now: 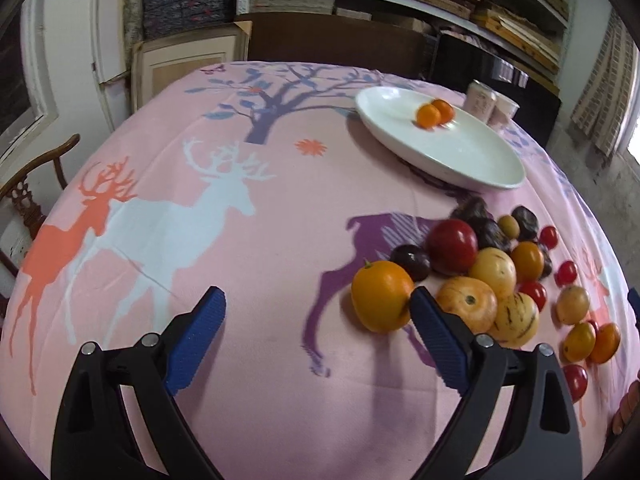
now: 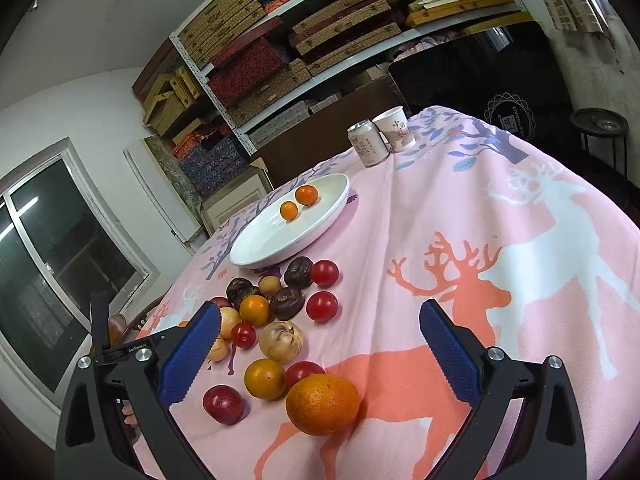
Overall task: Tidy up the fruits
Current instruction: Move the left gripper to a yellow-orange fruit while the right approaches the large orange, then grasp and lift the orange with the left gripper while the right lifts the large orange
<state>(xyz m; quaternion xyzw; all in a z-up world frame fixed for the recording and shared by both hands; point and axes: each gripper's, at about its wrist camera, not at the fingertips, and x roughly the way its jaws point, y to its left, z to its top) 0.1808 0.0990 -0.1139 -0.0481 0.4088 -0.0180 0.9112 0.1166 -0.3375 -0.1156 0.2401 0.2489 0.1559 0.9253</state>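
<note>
Two small orange citrus fruits (image 1: 435,114) already sat touching each other in the shallow white oval plate (image 1: 472,160) at the far side of the counter, which was draped in a pink deer-print cloth (image 1: 260,240). In the left wrist view the left gripper (image 1: 318,310) had its blue-padded jaws spread wide with nothing between them. A smooth orange oval fruit (image 1: 382,297) lay just outside them, against the outer edge of the right-hand pad, so the jaws would likely need to shift toward the pile of mixed fruit (image 1: 492,276) to straddle it. A pale drinks can (image 1: 481,101) stood beyond the plate; its print was too blurred to read.

In the right wrist view the right gripper (image 2: 320,320) also stood wide open and empty. A large round orange (image 2: 322,403) lay on the cloth low between its jaws, slightly toward the left pad and not touched by either. It was probably the nearest pick for this hand, with no clear long axis to align to. Farther off, the plate (image 2: 256,252) lay up and to the left. A white paper cup (image 2: 395,127) carried red characters that could not be read, and small lettering on the other gripper's black body was illegible.
</note>
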